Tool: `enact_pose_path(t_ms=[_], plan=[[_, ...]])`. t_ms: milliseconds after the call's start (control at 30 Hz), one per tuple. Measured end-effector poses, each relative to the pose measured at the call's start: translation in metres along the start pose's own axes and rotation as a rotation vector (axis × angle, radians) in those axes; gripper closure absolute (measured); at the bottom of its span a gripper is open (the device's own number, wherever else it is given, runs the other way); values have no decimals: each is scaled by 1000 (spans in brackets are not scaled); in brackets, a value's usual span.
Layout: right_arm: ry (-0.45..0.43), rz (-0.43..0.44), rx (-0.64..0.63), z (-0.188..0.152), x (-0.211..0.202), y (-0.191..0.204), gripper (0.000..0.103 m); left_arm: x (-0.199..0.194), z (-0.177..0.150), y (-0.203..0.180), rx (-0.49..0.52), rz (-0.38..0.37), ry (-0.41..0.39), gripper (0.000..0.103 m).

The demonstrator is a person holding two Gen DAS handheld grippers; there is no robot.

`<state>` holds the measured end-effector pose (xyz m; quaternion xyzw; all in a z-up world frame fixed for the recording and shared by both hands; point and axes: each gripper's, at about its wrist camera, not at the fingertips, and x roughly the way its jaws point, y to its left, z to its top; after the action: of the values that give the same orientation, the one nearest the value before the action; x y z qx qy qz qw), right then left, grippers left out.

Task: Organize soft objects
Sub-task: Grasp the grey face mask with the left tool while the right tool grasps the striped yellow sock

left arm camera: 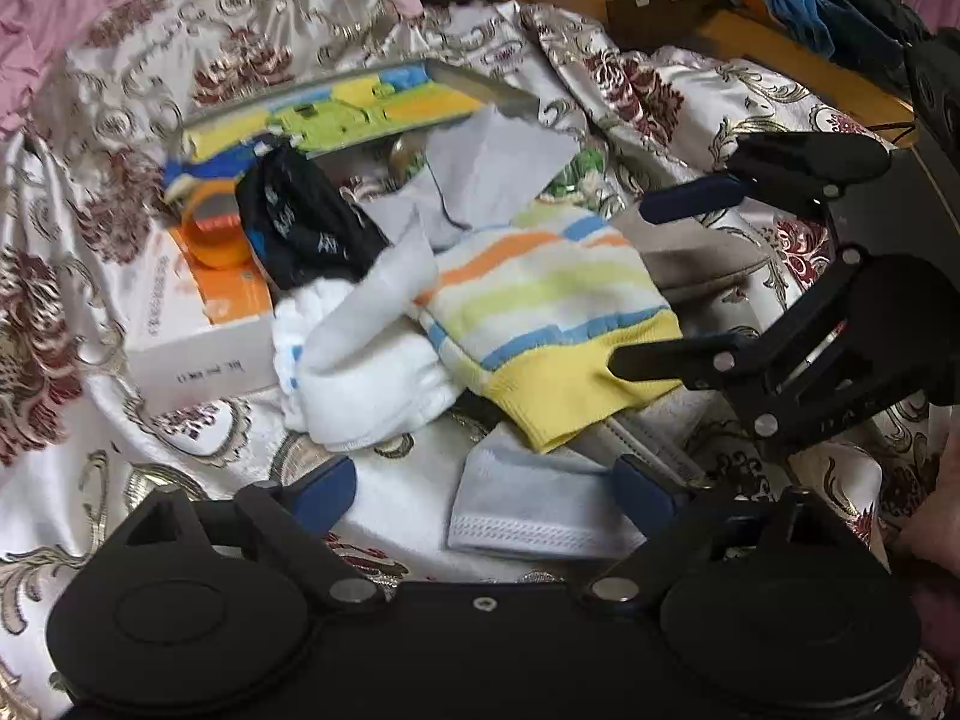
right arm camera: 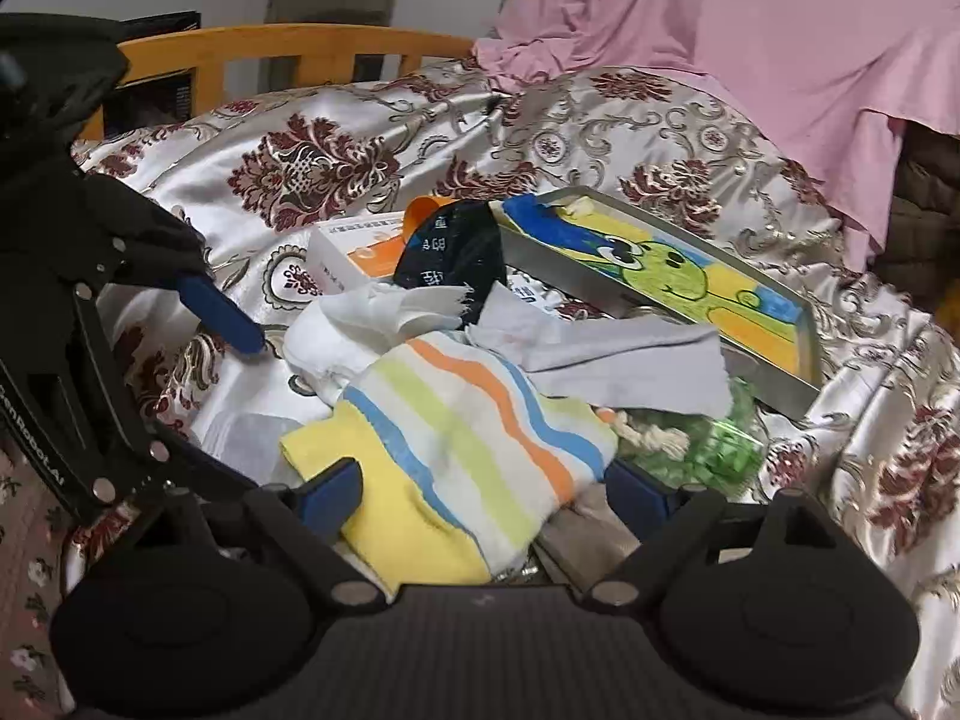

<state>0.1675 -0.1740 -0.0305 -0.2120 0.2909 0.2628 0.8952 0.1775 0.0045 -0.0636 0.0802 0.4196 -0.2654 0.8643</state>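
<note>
A heap of socks lies on a floral satin bedspread (left arm camera: 90,312). On top is a striped sock with a yellow cuff (left arm camera: 540,312), also in the right wrist view (right arm camera: 456,438). Around it lie a white sock (left arm camera: 366,384), a black sock (left arm camera: 306,228), a grey sock (left arm camera: 486,174) and a pale grey folded sock (left arm camera: 528,510). My left gripper (left arm camera: 486,492) is open, low over the pale grey sock. My right gripper (right arm camera: 483,492) is open, its fingers on either side of the striped sock's yellow cuff; it shows at the right of the left wrist view (left arm camera: 630,282).
A metal tray with a colourful frog drawing (right arm camera: 678,282) lies behind the heap. A white and orange box (left arm camera: 198,324) with an orange tape roll (left arm camera: 216,228) sits at the left. A green toy (right arm camera: 714,438), a pink cloth (right arm camera: 750,48) and a wooden bed rail (right arm camera: 288,42) are nearby.
</note>
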Motion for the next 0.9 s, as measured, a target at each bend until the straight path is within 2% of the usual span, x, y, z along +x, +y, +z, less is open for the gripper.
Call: enact_pose_path(t_ms=[167,333,467,633,700,733,800,900], plan=[[22,35,13,1,12,-3,21,10,0,15,-82,-88,42,19],[42,26,7,-3,18,-1,36,15,-2,19,-129,-151,72,30],[45,32,1,-3,19,0,45,16,-2,17,-134,-185,79,48],[49,36,6,-3,18,2,65,13,-2,20,-169,-217,75,68],[47,33,7,-4,17,2,74,11,-2,24,-199,-235,68,85],[46,30,12,-4,16,2,78,9,-3,26,-214,-246,64,89],[43,29,21,-4,15,1,84,6,-2,28,-242,-274,55,96],[46,13,26,-5,12,2,89,1,-2,25,-258,-310,40,98]])
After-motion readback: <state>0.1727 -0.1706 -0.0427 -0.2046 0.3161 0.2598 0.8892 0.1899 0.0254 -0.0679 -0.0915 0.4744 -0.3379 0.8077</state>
